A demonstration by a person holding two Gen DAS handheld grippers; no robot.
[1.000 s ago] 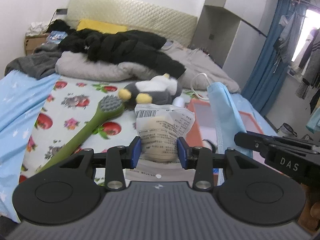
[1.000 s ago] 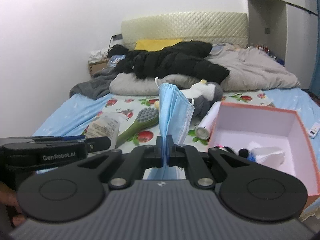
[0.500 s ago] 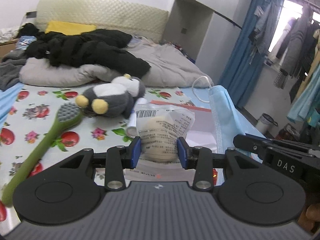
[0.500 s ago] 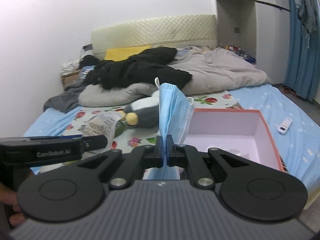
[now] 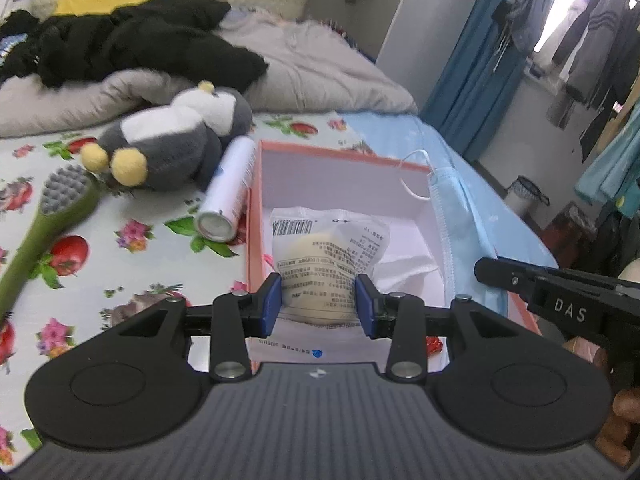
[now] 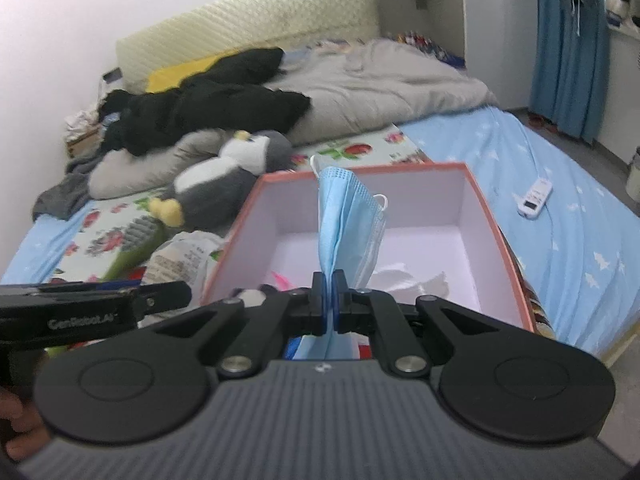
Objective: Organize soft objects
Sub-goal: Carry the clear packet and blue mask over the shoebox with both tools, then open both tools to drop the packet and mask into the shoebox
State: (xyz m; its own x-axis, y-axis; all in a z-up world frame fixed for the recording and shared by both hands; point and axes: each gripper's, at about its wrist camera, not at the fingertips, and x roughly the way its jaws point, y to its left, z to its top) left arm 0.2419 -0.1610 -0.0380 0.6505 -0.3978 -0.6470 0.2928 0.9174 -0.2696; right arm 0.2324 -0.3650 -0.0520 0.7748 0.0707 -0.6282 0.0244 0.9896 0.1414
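1. The left gripper [image 5: 319, 299] is partly open around a sealed white packet [image 5: 325, 265] with a pale round lump inside; both blue pads press its sides, so it is held, and it hangs over the open pink box [image 5: 253, 216].
2. The right gripper [image 6: 329, 295] is pinched fully together on a blue face mask [image 6: 345, 216], which stands up from the jaws (one ear loop dangling at its side) above the same box [image 6: 486, 208].
3. The box sits on the bed, and crumpled white material lies on its floor.
4. Only the left wrist view shows the white cylinder [image 5: 228, 196] lying against the box's outer wall, between box and plush penguin [image 5: 172, 140], and the whole green brush [image 5: 48, 224] on the flowered sheet.
5. Only the right wrist view shows a small white remote [image 6: 535, 199] on the blue sheet, well apart from the box on its far side; here the penguin [image 6: 224, 180] lies just beside the box's left wall.
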